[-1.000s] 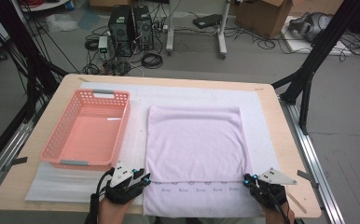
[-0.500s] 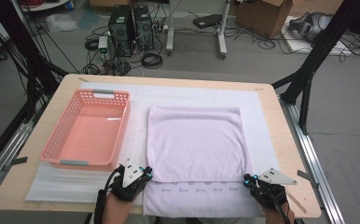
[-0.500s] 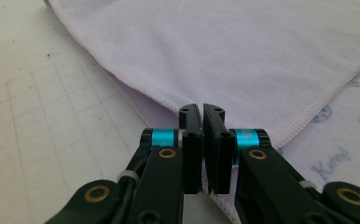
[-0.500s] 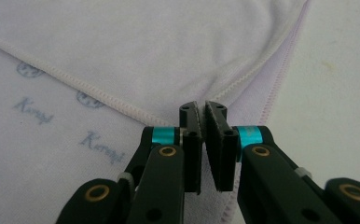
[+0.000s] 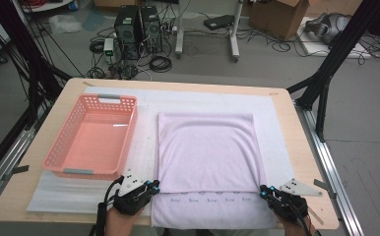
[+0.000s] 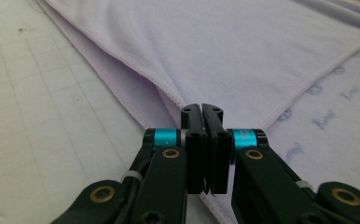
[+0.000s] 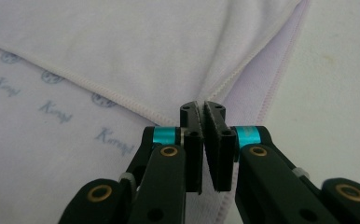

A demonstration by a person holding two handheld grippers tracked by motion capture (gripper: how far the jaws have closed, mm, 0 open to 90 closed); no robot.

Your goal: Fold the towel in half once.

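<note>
A lavender towel (image 5: 207, 152) lies on the white mat (image 5: 75, 196), its top layer folded toward me. A printed strip of the lower layer (image 5: 207, 211) is left bare at the near edge. My left gripper (image 5: 154, 185) sits at the fold's near left corner. In the left gripper view the left gripper (image 6: 201, 108) has its jaws shut, and the towel's hemmed corner (image 6: 178, 100) runs in between them. My right gripper (image 5: 263, 191) is at the near right corner. In its own view the right gripper (image 7: 201, 106) is shut on the towel's corner (image 7: 215, 88).
A pink plastic basket (image 5: 62, 147) stands empty on the mat to the left of the towel. The wooden table's edge (image 5: 303, 147) runs close on the right. Beyond the far edge, computers (image 5: 139, 24) and cables sit on the floor.
The left gripper has shifted very slightly at the towel's near left corner. The right gripper and the towel look unchanged.
</note>
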